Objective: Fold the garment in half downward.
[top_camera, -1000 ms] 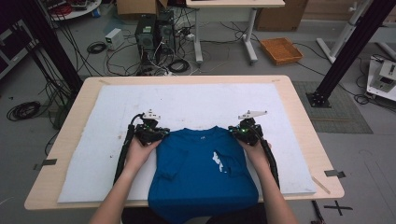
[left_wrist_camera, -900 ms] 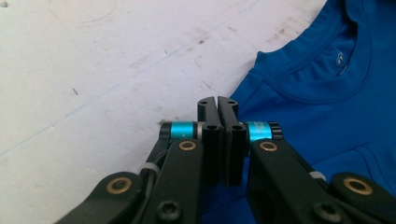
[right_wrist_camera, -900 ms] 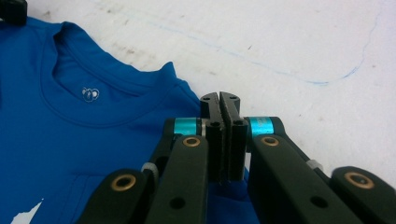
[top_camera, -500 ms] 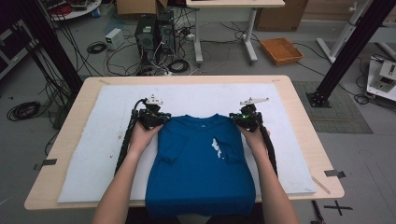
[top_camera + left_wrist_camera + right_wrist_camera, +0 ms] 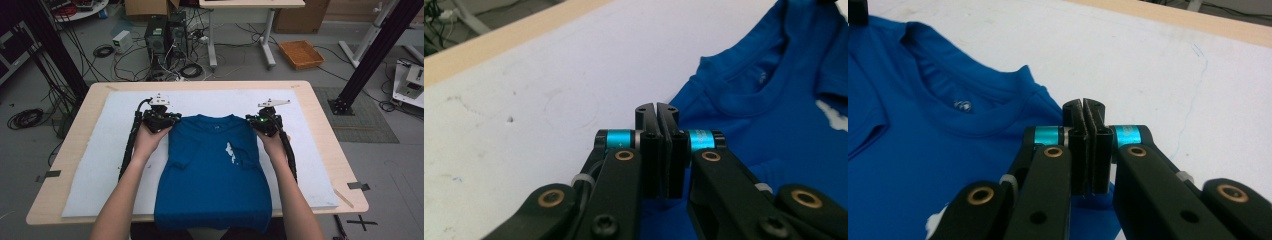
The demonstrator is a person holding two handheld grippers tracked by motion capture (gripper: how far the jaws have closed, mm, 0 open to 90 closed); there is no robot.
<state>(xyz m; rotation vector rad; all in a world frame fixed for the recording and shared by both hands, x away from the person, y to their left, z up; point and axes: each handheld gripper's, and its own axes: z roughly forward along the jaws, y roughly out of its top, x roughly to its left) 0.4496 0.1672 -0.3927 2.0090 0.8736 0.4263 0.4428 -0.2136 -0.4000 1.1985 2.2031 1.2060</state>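
While the blue T-shirt (image 5: 215, 170) is lying on the white mat (image 5: 100, 170) (its hem hanging over the near table edge), the left gripper (image 5: 170, 120) and right gripper (image 5: 254, 121) are pinching its two shoulders, jaws pressed together.

Both forearms are stretched forward; the left gripper (image 5: 167, 121) and right gripper (image 5: 256, 121) are held with fingers (image 5: 657, 116) pressed together.
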